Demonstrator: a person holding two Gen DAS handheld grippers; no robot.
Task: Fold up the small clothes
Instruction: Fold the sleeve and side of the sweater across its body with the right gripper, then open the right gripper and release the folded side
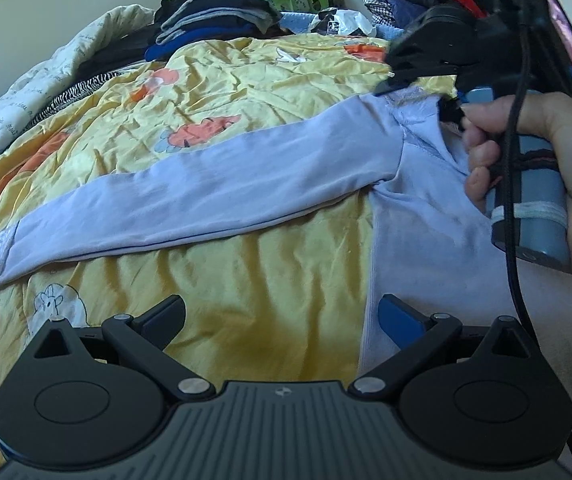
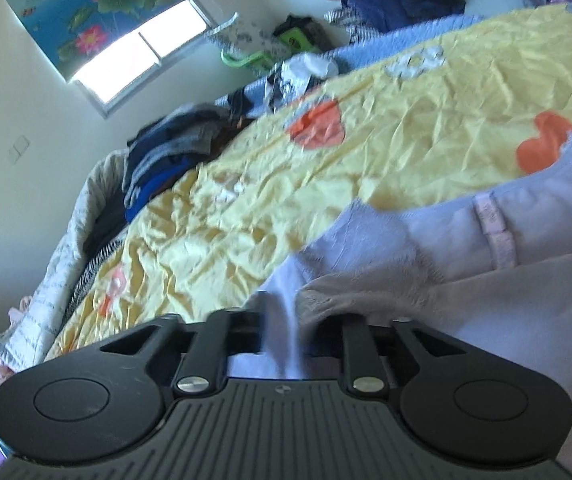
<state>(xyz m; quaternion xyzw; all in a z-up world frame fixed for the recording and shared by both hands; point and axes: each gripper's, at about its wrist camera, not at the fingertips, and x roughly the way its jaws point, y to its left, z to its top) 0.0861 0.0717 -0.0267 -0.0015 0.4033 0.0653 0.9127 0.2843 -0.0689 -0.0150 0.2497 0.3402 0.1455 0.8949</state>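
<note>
Matt lilac cloth top (image 1: 221,184) on a glossy, crinkled yellow bedspread (image 1: 269,280)

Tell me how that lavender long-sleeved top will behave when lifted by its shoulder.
The lavender top looks thin and limp, so it will probably drape and sag. Its long sleeve lies stretched out and would likely trail. The yellow bedspread looks satiny, so it may slide easily.

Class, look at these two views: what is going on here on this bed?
A person is folding a pale lilac long-sleeved top spread on a yellow flowered bedcover. The right hand-held gripper, held in a hand, is at the top's shoulder with fabric running up between its fingers. The left hand-held gripper hovers open over the top's side edge, holding nothing. One sleeve lies stretched out flat, not yet folded in.
</note>
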